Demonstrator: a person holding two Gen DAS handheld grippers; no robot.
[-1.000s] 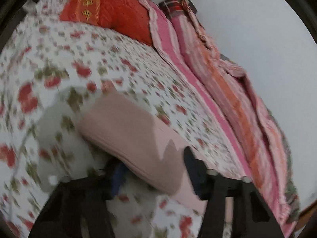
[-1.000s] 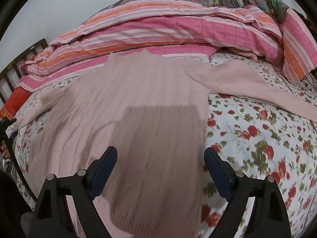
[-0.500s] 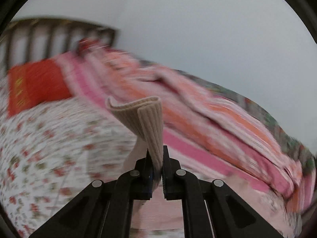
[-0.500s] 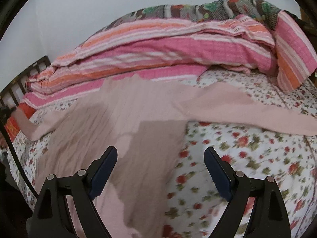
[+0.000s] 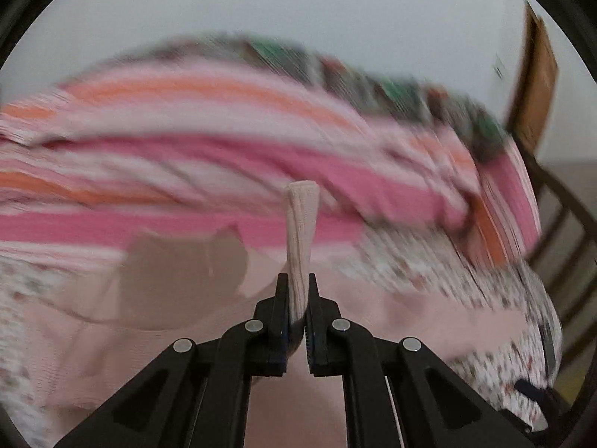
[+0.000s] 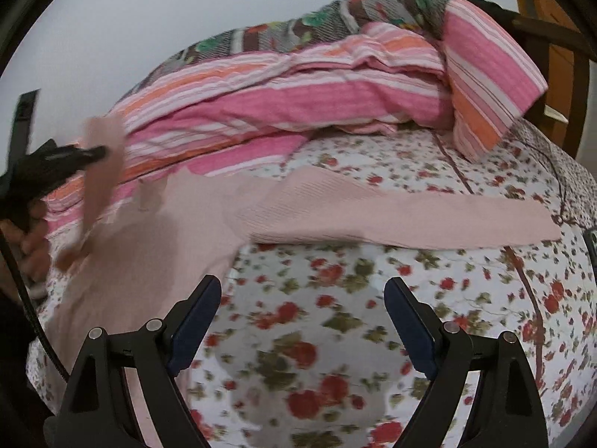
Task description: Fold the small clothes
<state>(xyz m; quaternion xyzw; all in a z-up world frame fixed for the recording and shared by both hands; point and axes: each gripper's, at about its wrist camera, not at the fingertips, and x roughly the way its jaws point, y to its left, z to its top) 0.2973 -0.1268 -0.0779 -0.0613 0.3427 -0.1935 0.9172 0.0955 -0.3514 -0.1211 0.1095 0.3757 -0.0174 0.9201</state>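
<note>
A pale pink ribbed sweater (image 6: 179,224) lies spread on the floral bed sheet (image 6: 298,336). Its right sleeve (image 6: 410,220) stretches flat to the right. My left gripper (image 5: 297,295) is shut on the cuff of the left sleeve (image 5: 301,231) and holds it lifted above the sweater body (image 5: 186,321). That gripper also shows at the left of the right wrist view (image 6: 97,153), with the sleeve hanging from it. My right gripper (image 6: 302,291) is open and empty above bare sheet, just right of the sweater's hem.
A pink and orange striped quilt (image 6: 298,93) is heaped along the far side of the bed, with a floral blanket (image 6: 335,22) on top. A dark wooden bed frame (image 5: 559,231) stands at the right. A white wall is behind.
My left gripper has shut on the left sleeve cuff, lifted it and swung it right over the sweater. My right gripper has moved right, off the sweater body onto bare sheet.
</note>
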